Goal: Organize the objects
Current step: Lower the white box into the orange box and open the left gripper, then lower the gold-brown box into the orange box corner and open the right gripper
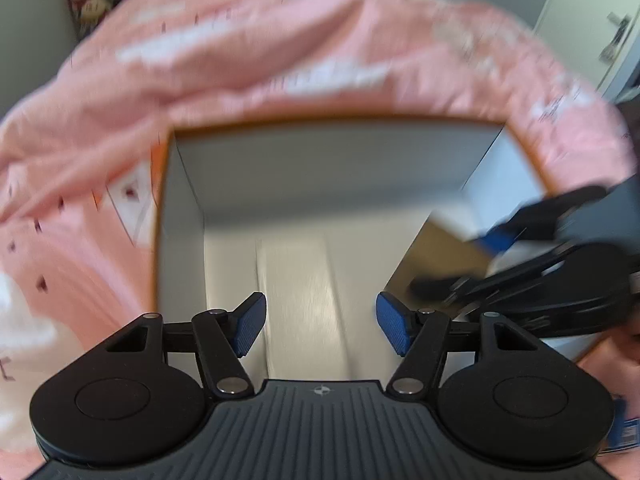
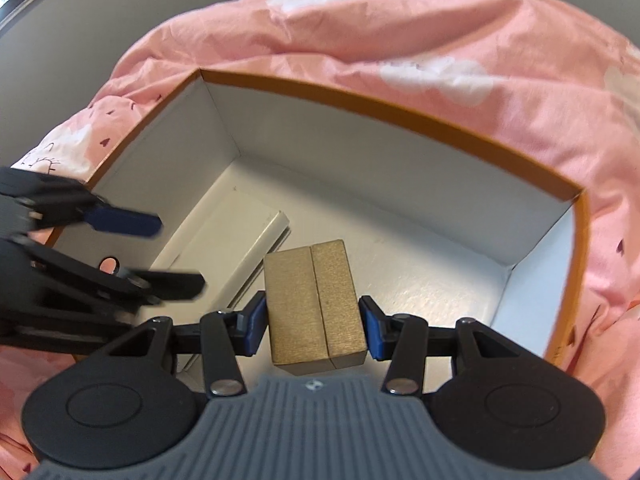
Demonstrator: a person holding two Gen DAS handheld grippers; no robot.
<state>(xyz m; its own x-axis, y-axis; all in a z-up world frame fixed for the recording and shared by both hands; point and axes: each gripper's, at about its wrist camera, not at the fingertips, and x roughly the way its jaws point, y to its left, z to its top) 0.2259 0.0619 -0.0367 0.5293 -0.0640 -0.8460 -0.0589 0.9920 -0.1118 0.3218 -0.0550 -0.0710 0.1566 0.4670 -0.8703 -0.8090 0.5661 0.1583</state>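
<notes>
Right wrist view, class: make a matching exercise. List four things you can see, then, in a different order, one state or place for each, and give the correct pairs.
Things
1. gold box
2. storage box
3. white flat item
4. left gripper

States or places
A. lies flat on the floor of the storage box
B. empty, its jaws opening
C. clamped between the right gripper's blue pads
D. open-topped, orange rim, resting on the pink bedding

Pairs: 1-C, 2-D, 3-A, 4-B
</notes>
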